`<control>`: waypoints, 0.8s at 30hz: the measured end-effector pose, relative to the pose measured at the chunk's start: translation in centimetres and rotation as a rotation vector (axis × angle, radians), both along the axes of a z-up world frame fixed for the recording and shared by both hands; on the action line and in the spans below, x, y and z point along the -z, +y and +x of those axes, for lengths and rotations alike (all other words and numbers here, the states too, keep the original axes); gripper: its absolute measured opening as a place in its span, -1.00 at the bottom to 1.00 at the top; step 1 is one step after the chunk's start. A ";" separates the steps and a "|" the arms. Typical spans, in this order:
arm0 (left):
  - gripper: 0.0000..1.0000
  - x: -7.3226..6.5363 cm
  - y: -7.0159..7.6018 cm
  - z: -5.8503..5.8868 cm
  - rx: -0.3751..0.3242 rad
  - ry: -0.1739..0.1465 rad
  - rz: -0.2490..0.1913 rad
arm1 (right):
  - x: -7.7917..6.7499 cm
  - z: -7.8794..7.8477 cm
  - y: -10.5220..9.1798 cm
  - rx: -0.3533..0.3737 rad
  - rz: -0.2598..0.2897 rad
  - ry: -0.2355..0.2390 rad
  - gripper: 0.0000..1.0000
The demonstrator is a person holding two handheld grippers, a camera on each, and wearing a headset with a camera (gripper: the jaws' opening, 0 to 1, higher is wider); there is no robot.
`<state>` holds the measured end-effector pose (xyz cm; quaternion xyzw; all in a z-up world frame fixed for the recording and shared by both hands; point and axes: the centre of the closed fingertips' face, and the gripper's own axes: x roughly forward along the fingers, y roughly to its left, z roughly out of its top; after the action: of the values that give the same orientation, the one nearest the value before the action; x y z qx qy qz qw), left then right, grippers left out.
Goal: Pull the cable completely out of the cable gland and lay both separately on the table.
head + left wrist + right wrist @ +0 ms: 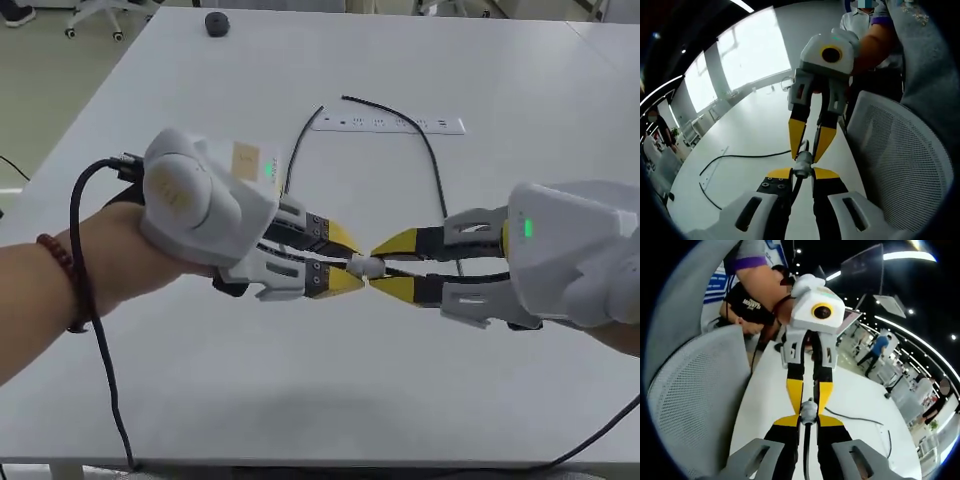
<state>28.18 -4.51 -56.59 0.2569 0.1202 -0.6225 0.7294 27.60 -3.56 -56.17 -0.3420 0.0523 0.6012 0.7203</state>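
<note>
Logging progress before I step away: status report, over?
Left gripper shut on cable gland, right gripper shut on cable, tip to tip above table. Cable not yet out of gland. Power strip lies beyond, not in the way.

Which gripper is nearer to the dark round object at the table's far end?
Left. The dark round object lies far beyond both, on the side of the left gripper; the right gripper is opposite.
</note>
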 end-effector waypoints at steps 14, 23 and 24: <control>-0.70 -0.2 0.6 0.7 -0.019 -0.005 0.004 | -0.9 0.0 -1.2 0.068 0.061 0.108 -0.87; -0.70 -0.3 0.7 0.8 -0.018 -0.013 0.009 | 0.0 0.4 -1.6 0.089 -0.010 0.106 -1.00; -0.70 -0.3 0.6 0.8 -0.016 -0.015 0.011 | 0.1 0.4 -1.7 0.092 -0.014 0.102 -1.00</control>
<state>28.96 -3.86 -56.32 0.2646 0.1199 -0.6140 0.7339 28.01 -5.23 -56.29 -0.3129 0.1088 0.5839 0.7412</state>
